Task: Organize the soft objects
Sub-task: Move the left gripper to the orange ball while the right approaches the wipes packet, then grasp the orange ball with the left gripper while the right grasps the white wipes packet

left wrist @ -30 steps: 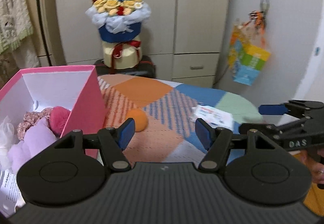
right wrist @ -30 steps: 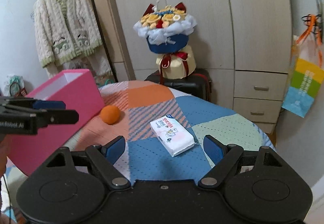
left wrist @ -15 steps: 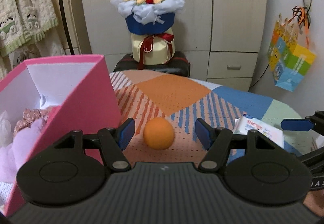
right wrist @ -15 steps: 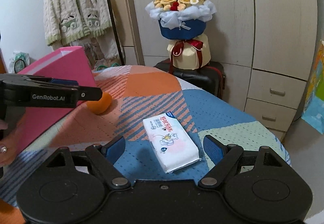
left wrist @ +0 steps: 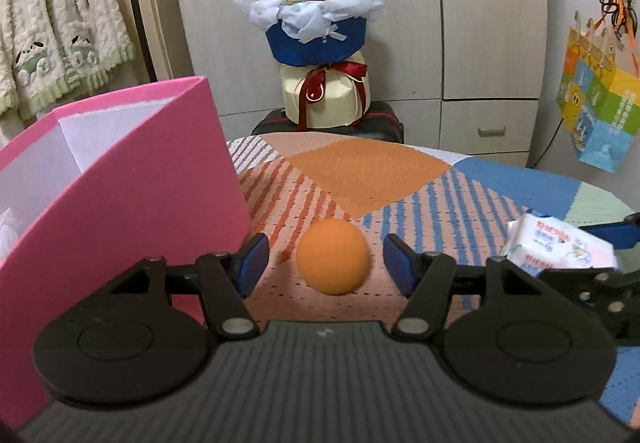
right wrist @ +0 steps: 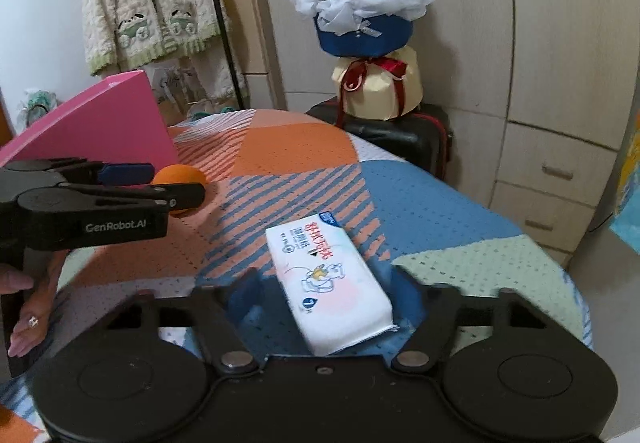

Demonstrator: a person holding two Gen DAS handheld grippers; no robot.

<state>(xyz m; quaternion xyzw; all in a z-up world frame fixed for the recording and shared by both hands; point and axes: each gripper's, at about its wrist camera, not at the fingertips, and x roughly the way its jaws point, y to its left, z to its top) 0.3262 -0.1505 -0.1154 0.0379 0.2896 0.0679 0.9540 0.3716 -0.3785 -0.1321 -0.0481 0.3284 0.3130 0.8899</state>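
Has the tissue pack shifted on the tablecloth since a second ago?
No. The tissue pack lies on the same blue patch beside the striped one; only the right gripper has closed in around it.

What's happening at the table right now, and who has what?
A person works two handheld grippers over the patchwork-covered table. The left gripper has the orange ball between its closing jaws, pads not yet touching it, beside the pink box. The right gripper straddles the white tissue pack, jaws also closing with gaps still showing. Neither item is lifted yet; both still lie on the cloth.
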